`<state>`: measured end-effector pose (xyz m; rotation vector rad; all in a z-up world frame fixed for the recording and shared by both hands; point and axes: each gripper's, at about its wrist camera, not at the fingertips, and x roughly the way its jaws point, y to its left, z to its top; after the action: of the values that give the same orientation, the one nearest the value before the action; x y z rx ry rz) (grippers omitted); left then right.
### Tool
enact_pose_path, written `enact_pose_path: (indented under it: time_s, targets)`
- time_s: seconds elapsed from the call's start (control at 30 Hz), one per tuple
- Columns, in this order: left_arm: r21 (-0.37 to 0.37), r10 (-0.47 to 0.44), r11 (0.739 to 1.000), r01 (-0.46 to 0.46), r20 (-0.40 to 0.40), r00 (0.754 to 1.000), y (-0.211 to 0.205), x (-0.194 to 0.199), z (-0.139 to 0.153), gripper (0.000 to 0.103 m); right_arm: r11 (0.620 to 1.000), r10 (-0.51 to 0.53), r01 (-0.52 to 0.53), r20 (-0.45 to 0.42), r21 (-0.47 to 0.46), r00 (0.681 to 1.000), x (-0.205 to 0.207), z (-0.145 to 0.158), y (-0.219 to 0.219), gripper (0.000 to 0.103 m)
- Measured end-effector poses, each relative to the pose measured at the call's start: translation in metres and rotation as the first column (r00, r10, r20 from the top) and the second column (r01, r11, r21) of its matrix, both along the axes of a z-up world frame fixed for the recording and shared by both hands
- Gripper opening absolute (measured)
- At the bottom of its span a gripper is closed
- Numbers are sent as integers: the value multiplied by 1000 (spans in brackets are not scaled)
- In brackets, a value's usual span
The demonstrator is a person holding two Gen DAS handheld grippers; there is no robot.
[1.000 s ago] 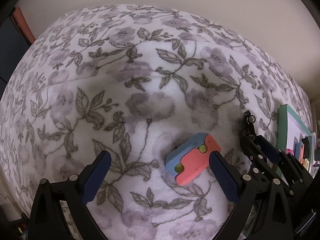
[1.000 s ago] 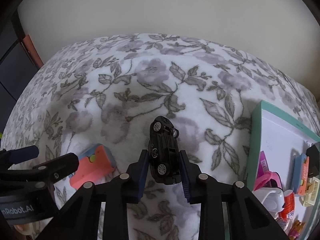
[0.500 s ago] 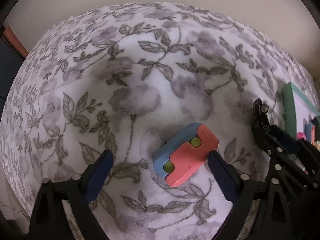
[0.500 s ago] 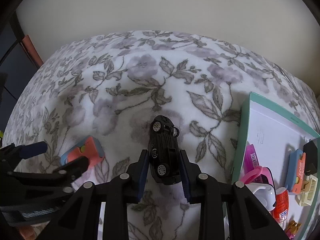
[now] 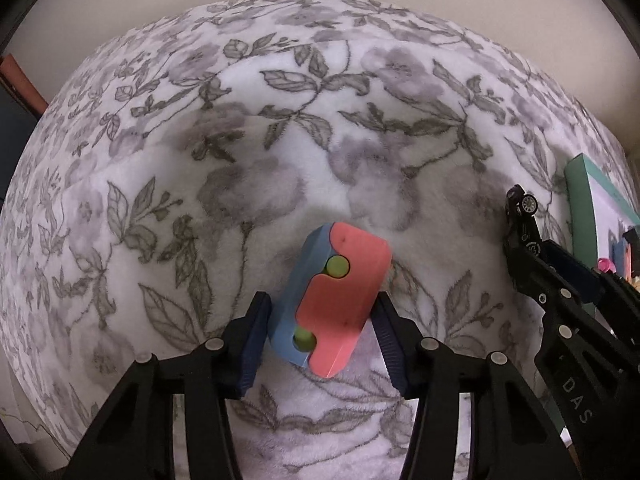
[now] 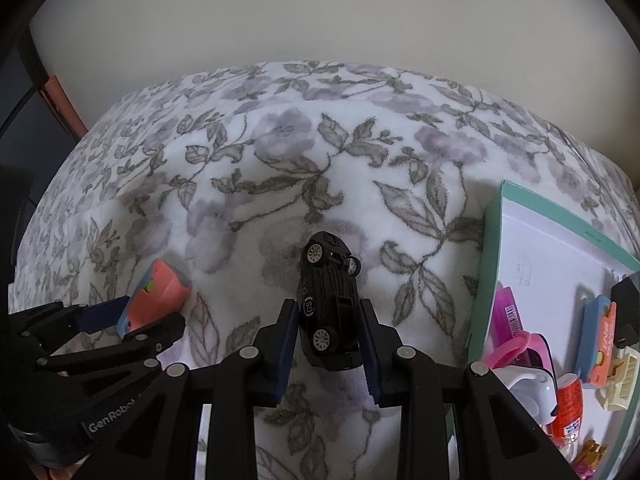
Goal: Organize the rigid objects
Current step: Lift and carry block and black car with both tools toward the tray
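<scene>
A red and blue block [image 5: 340, 280] with two green dots lies on the floral blanket [image 5: 240, 140]. My left gripper [image 5: 320, 304] straddles it, jaws closing, with both pads against its sides. The right wrist view shows that block [image 6: 160, 296] at the lower left, between the left gripper's [image 6: 148, 316] fingers. My right gripper [image 6: 328, 308] is shut on a black toy car [image 6: 328, 280], nose pointing away, held just above the blanket. The left wrist view shows the car [image 5: 520, 216] and the right gripper [image 5: 540, 256] at the right edge.
A white box with a teal rim [image 6: 486, 260] sits at the right, beside the car, and holds several small toys, among them a pink item [image 6: 508, 320] and an orange bottle [image 6: 570, 396]. A pale wall runs behind the blanket.
My left gripper has come down over the block and its jaws have narrowed from wide apart to touching it. The block has turned more upright in view. The right gripper and car have stayed put.
</scene>
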<state>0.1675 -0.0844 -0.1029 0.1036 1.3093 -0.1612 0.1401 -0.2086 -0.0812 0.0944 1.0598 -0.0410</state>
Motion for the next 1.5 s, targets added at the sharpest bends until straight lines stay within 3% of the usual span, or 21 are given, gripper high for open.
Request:
enact_pose_path:
  time_s: [0.33, 0.5, 0.73, 1.1, 1.5]
  targets:
    - [23, 33, 999, -33, 3, 999, 11, 0, 2, 53, 1000, -17, 17, 10, 18, 1000, -1, 2, -1, 31]
    - [-10, 78, 997, -78, 19, 997, 23, 2, 18, 48, 996, -20, 19, 18, 88, 1000, -6, 10, -7, 31]
    - [-55, 89, 995, -87, 48, 995, 31, -3, 41, 45, 996, -32, 32, -1, 88, 999, -21, 20, -10, 31]
    - [-98, 84, 992, -81, 32, 996, 26, -19, 45, 43, 995, -55, 54, 4, 79, 998, -44, 45, -12, 31]
    - [-155, 14, 988, 1, 92, 996, 7, -52, 83, 43, 992, -108, 108, -5, 68, 994, -88, 71, -26, 31]
